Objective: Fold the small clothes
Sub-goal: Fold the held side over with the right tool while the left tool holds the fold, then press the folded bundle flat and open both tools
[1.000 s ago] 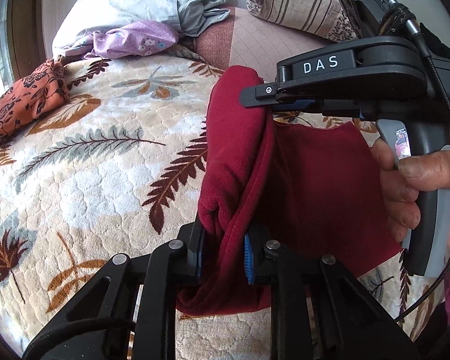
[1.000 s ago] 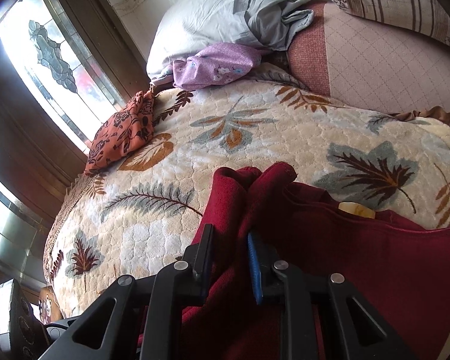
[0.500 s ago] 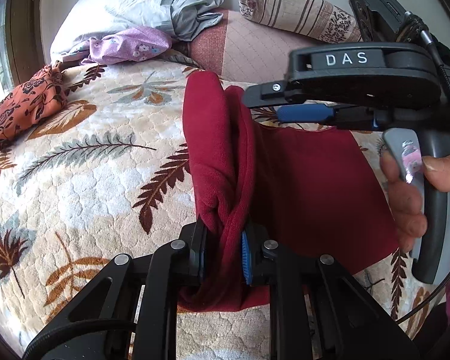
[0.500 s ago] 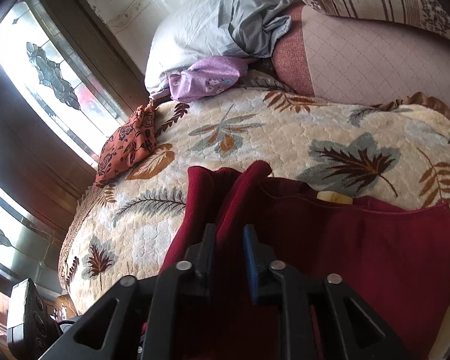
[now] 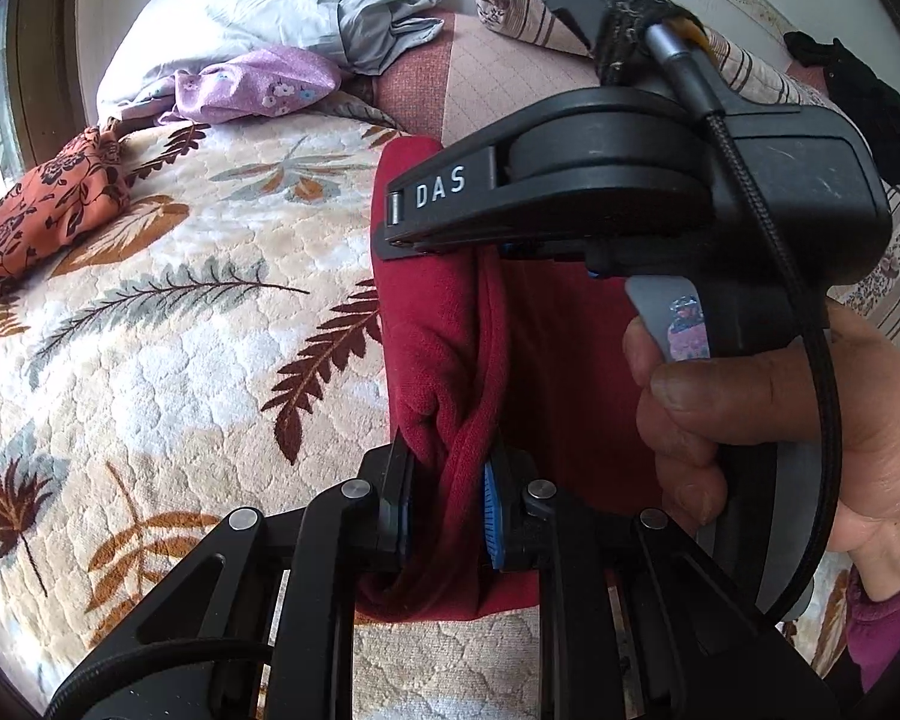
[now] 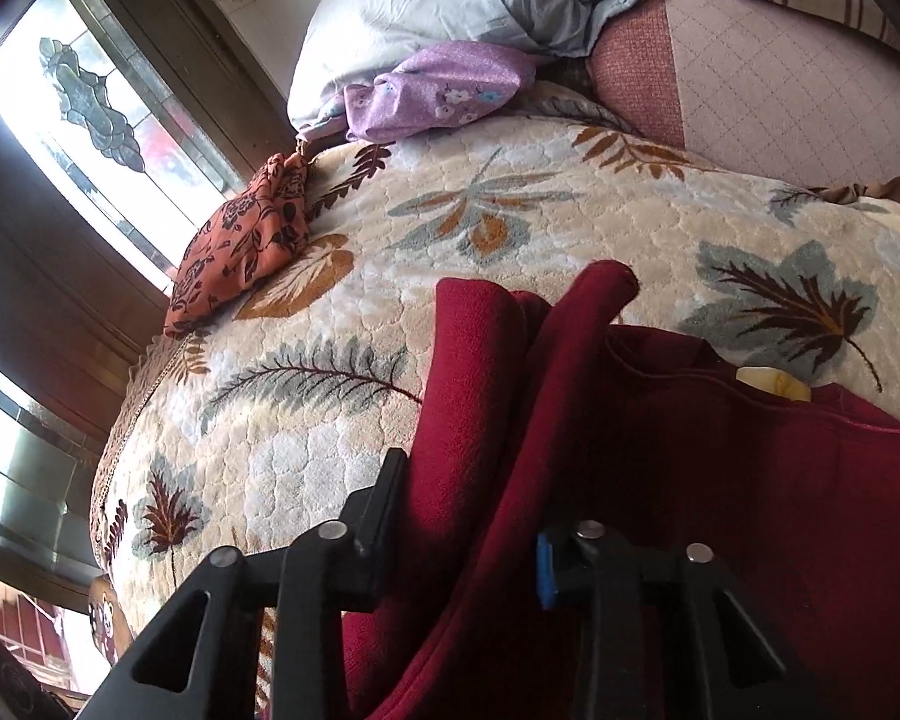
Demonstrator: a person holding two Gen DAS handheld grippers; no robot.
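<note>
"Where was the red garment [image 5: 444,324] at that point?"

"On the bed, lying on the leaf-patterned blanket [image 5: 168,360]. Most of it was spread flat toward the right, and its left edge was bunched up into a thick roll that stood higher than the rest."

"And the left tool [image 5: 447,504]?"

"Clenched on the near end of that roll. The cloth was pinched tight between both pads and twisted where they pressed it."

"The right tool [image 6: 468,534]?"

"It was at the far part of the same fold, held in the person's hand [image 5: 768,420] by the grip. Its jaws were closing, with a ridge of the red cloth running up between them. From its own camera the left finger [image 6: 384,498] lay against the fabric, but I couldn't tell whether the blue pad on the other side was pressing yet."

"Anything else on the bed?"

"An orange flowered cloth [image 5: 48,210] near the window edge, well apart from the red one. A purple flowered piece [image 5: 258,90] lay farther back, against a pale grey pillow [image 5: 282,0]. A striped bolster [image 5: 750,72] was behind the right tool."
</note>
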